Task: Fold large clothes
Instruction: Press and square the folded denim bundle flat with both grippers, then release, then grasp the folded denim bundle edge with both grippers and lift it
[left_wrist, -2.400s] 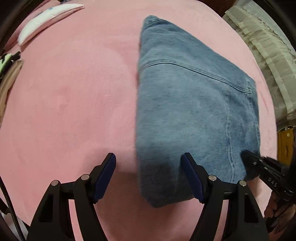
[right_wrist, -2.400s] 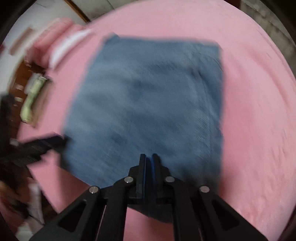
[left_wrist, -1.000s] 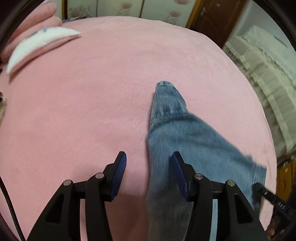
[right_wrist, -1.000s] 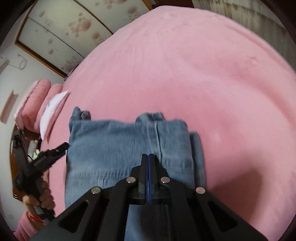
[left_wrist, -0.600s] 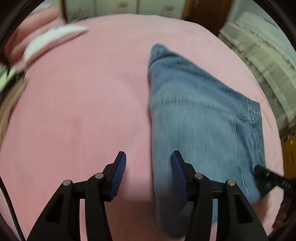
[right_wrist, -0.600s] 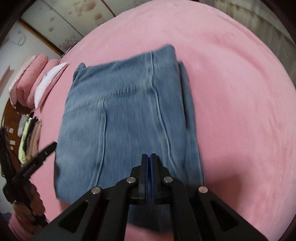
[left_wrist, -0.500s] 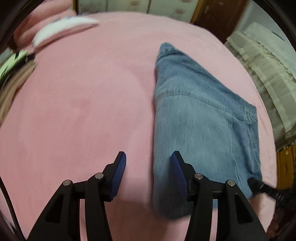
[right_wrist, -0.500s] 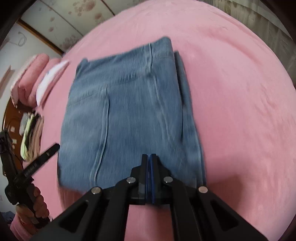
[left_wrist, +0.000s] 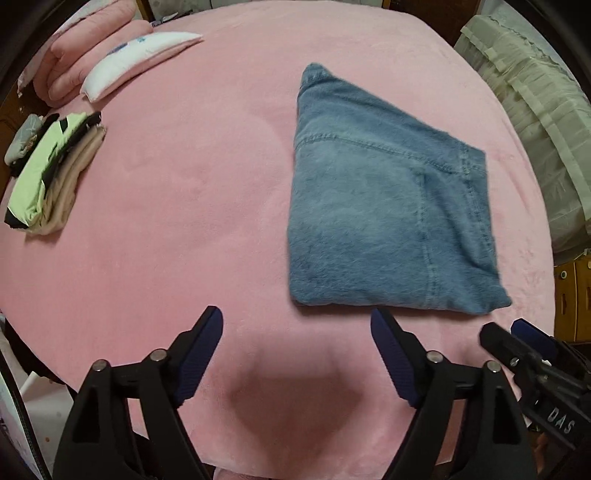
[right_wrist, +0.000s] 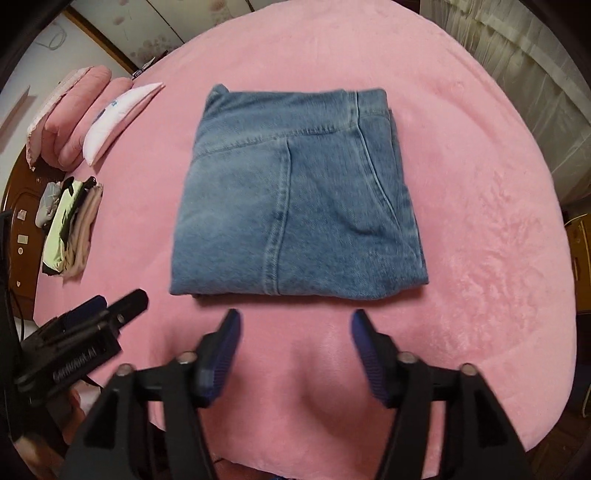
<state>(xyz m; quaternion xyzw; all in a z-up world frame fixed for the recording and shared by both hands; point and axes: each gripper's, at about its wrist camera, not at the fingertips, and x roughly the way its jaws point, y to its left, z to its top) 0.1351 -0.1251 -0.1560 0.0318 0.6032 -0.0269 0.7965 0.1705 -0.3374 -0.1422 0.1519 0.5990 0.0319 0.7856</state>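
The jeans (right_wrist: 295, 206) lie folded square on the bed (right_wrist: 480, 221). Both our left hand-held gripper (left_wrist: 297, 354) and right hand-held gripper (right_wrist: 293, 350) are opening, jaws empty, just short of the near edge. We should back away cleanly, snagging no layer.

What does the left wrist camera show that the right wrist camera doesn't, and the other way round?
Only the left wrist view shows the jeans' near right corner poking out to a point, and its own left gripper, jaws opening with nothing between them.

Only the right wrist view shows the sliding panels with flower print beyond the bed, and the right gripper, jaws opening, empty.

Both show the folded jeans on the pink blanket, the stack of folded clothes and the white pillow.
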